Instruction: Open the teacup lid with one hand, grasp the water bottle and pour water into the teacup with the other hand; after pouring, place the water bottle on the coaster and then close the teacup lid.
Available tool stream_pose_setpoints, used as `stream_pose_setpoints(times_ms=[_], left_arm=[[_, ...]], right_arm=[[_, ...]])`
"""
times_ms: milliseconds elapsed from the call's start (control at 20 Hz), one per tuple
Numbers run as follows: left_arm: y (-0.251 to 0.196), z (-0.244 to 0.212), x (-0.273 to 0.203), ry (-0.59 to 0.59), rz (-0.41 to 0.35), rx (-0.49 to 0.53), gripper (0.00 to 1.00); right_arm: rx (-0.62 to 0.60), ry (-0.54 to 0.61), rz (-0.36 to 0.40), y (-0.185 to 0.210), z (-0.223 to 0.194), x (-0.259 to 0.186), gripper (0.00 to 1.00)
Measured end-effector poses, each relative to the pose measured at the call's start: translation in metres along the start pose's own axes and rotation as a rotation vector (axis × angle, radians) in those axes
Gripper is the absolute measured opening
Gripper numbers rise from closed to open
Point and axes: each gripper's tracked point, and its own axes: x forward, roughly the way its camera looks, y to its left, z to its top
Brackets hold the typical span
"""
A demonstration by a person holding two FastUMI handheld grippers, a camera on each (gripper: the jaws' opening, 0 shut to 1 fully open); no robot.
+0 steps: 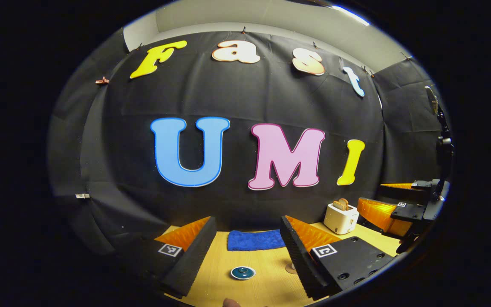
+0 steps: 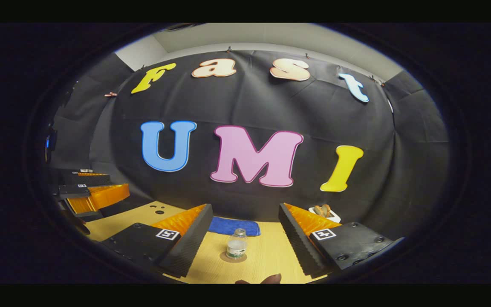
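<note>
In the left gripper view a teal teacup lid [image 1: 242, 273] with a white rim and a small knob lies low on the wooden table, between and below my open left gripper [image 1: 247, 219]; the cup body under it is not discernible. A round coaster [image 1: 290, 268] peeks out beside the right finger. In the right gripper view a clear water bottle [image 2: 237, 245] stands upright on a coaster [image 2: 228, 258], ahead of my open right gripper [image 2: 245, 207], which touches nothing. The right gripper [image 1: 371, 192] appears far right, the left gripper [image 2: 119, 182] far left, both open.
A folded blue cloth [image 1: 256, 240] [image 2: 233, 226] lies at the back of the table against the black wall. A white toaster [image 1: 341, 217] holding toast stands back right, its top visible as the toaster [image 2: 324, 211]. A fingertip [image 2: 267, 279] shows at the bottom edge.
</note>
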Motion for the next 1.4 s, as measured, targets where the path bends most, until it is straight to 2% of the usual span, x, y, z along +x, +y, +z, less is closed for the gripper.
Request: stream_pose_setpoints(times_ms=[350, 550, 650, 800, 950, 1000, 1200, 1350, 1400], left_arm=[[0.01, -0.123, 0.067, 0.064, 0.031, 0.017, 0.95], [0.018, -0.208, 0.095, 0.136, 0.035, 0.037, 0.95], [0.02, -0.234, 0.103, 0.156, 0.035, 0.063, 0.93], [0.018, -0.261, 0.12, 0.167, 0.034, 0.077, 0.86], [0.019, -0.278, 0.132, 0.184, 0.038, 0.07, 0.73], [0.019, -0.285, 0.135, 0.196, 0.039, 0.068, 0.71], [0.02, -0.301, 0.143, 0.228, 0.045, 0.084, 0.62], [0.017, -0.307, 0.143, 0.253, 0.042, 0.079, 0.49], [0.018, -0.31, 0.143, 0.258, 0.045, 0.077, 0.49]], right_arm=[[-0.017, 0.059, -0.009, -0.008, -0.102, 0.04, 0.96], [-0.043, 0.06, -0.011, -0.004, -0.132, 0.053, 0.96], [-0.044, 0.07, -0.007, -0.001, -0.147, 0.058, 0.96], [-0.03, 0.079, -0.006, 0.004, -0.16, 0.061, 0.96], [-0.045, 0.083, -0.007, 0.006, -0.165, 0.061, 0.97], [-0.049, 0.081, -0.007, 0.006, -0.165, 0.06, 0.97], [-0.054, 0.075, -0.01, 0.001, -0.163, 0.058, 0.96], [-0.042, 0.078, -0.018, -0.002, -0.163, 0.055, 0.96], [-0.039, 0.076, -0.018, -0.002, -0.164, 0.055, 0.96]])
